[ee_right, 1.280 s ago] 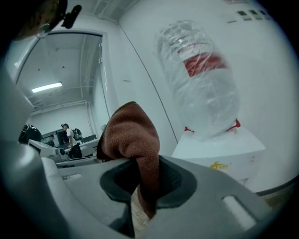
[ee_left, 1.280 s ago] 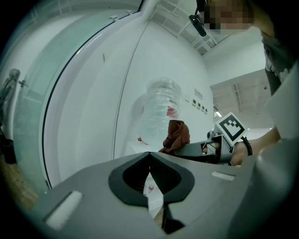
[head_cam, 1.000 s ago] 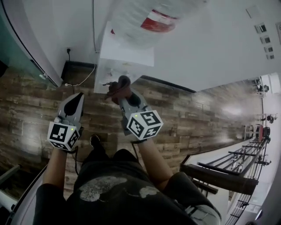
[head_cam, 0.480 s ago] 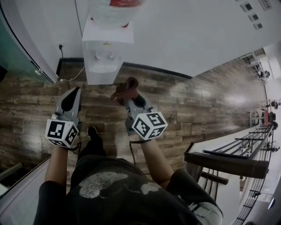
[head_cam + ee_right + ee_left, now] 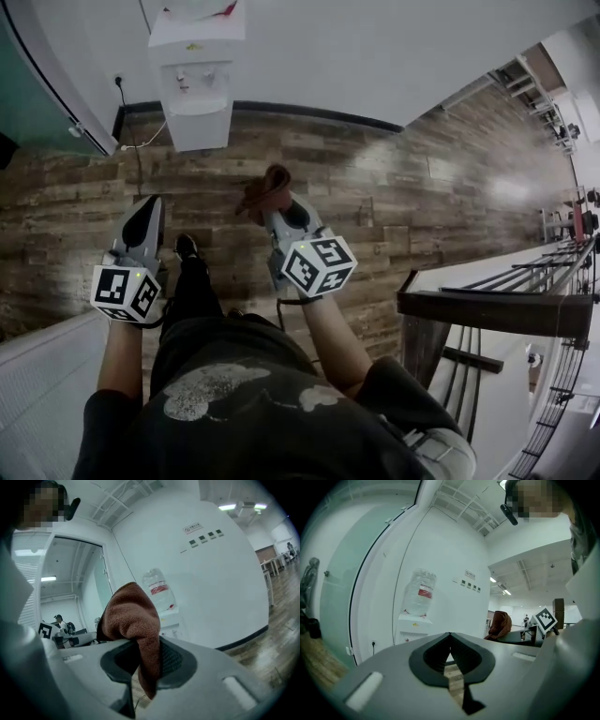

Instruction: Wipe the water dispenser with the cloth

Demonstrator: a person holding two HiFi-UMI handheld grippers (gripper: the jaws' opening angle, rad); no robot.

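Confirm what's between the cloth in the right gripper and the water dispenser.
Only bare wooden floor, per the head view: nothing stands between the cloth and the water dispenser.

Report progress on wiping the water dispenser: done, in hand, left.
Done: the cloth is picked up and clamped in the right gripper. In hand: nothing is being wiped. The water dispenser stands at the wall, well apart from both grippers, and the left gripper is shut and empty. Left: closing in on the dispenser and all of the wiping.
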